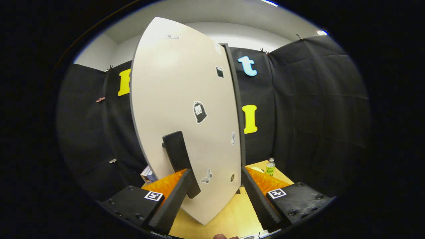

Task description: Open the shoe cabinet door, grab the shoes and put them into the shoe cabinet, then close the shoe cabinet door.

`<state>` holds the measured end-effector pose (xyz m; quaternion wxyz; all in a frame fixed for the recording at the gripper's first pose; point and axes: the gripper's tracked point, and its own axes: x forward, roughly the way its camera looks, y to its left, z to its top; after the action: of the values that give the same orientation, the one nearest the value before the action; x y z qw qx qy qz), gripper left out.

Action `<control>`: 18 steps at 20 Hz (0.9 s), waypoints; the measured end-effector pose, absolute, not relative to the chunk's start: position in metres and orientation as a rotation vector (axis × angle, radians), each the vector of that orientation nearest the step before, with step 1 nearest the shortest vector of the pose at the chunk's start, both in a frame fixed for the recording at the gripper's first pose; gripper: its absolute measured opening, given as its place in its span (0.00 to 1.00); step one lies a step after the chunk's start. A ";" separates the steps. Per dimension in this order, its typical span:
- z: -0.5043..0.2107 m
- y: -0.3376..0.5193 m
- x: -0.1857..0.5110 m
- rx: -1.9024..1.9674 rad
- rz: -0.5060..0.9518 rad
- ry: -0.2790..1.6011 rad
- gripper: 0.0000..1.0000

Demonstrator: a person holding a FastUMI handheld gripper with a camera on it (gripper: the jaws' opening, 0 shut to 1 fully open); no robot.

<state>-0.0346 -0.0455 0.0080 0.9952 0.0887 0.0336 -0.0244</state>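
Note:
The shoe cabinet door [179, 86] is a tall white panel with several small stickers, standing close in front of me. Its dark side edge [236, 109] shows along its right. A black bar handle [177, 149] is fixed low on the panel, slanting down toward my left finger. My gripper [215, 172] is open, its fingers spread wide against the lower part of the door. The left fingertip [186, 181] overlaps the lower end of the handle; the right fingertip [247, 179] sits near the door's edge. Nothing is pinched between them.
A small bottle with a green label [270, 167] stands on the light wooden surface [225, 215] beyond the right finger. A small box or book [148, 175] lies left of the door's foot. Black cloth walls close in all around. A person's fingertip [220, 236] shows below the gripper.

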 end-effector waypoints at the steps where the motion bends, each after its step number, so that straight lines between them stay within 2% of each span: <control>1: 0.007 -0.039 -0.034 0.165 -0.034 0.069 0.98; 18: 0.022 -0.051 -0.052 0.147 -0.028 0.026 0.98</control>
<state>-0.0525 -0.0511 0.0219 0.9971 0.0733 0.0131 -0.0140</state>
